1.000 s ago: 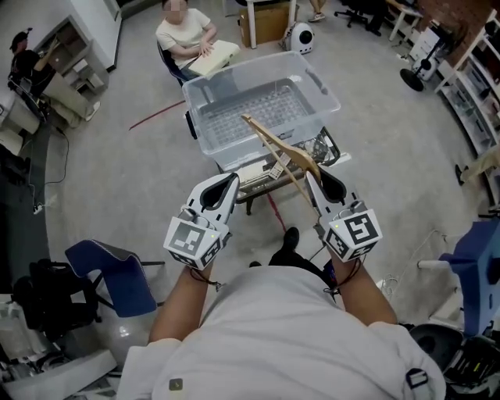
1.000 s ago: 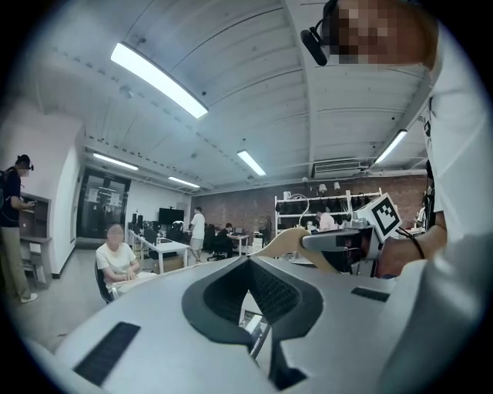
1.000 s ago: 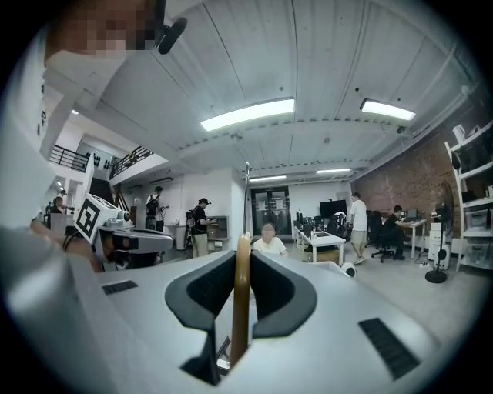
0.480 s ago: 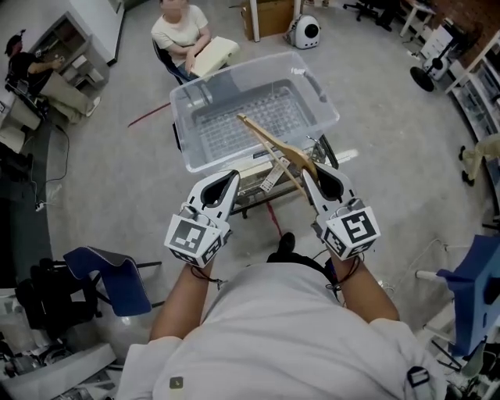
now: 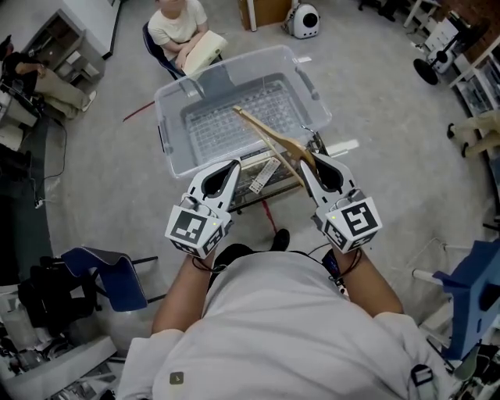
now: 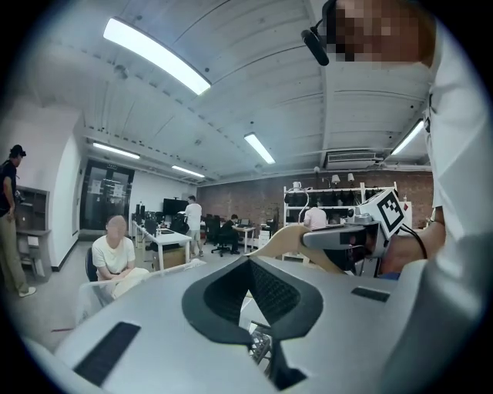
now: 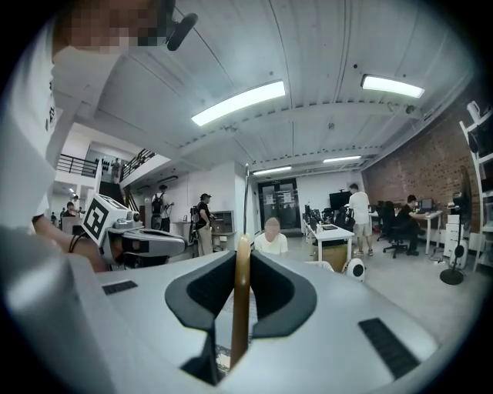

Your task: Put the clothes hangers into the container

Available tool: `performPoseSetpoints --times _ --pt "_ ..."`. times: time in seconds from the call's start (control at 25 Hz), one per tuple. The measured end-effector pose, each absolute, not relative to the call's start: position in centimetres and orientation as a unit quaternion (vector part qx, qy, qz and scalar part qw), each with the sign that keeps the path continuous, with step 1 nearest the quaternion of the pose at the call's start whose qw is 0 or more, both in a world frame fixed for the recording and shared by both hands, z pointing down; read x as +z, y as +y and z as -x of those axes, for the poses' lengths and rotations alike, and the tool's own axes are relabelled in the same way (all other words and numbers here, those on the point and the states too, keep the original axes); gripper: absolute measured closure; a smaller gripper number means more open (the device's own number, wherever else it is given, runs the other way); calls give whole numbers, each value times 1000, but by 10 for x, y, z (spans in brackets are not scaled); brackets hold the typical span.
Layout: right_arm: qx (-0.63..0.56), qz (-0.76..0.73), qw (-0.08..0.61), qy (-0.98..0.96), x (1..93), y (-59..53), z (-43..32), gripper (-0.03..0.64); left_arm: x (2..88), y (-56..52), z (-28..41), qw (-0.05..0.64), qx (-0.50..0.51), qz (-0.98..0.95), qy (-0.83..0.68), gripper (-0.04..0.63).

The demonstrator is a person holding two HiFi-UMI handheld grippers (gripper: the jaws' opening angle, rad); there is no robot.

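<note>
Step in hand: carrying a hanger to the drop.

- The right gripper, right of centre in the head view, is clamped narrow on the wooden hanger. The right gripper view shows the wood edge-on, pinched between both pads.
- The hanger slants up and left from the jaws. Its far end is over the near part of the clear container, but it is not yet inside and not released.
- The left gripper, just left of centre, has its jaws together with nothing between them. It is level with the right one and takes no part in the hold.

Next move, as I judge it: push the right gripper forward and down until the whole hanger is past the near rim, then part the jaws. The hanger is long and held near one end, so it may tip or catch the rim if let go early.

Around:
- The container looks empty, with a gridded floor.
- A pale tag and some wire clutter lie at its near edge, below the hanger. Whether the hook could snag there I cannot tell.
- A seated person is at top left, beyond the container.
- A blue chair stands at lower left, well apart.
- Nothing blocks the open top.
</note>
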State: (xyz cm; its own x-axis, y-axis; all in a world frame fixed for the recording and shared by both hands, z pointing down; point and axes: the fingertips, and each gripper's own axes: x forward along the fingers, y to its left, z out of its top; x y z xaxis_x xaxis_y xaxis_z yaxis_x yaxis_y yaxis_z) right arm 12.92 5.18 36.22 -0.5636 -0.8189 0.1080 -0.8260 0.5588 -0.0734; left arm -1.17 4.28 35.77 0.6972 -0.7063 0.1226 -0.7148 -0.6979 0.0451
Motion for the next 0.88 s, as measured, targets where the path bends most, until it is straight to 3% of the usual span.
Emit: performPoseSetpoints --times 0.4,0.88 --pt "66 -477 35 -876 369 25 -131 551 371 13 10 53 48 -926 -372 579" --pt "69 -485 57 -870 369 -12 -76 551 363 -29 51 49 34 -936 -346 579"
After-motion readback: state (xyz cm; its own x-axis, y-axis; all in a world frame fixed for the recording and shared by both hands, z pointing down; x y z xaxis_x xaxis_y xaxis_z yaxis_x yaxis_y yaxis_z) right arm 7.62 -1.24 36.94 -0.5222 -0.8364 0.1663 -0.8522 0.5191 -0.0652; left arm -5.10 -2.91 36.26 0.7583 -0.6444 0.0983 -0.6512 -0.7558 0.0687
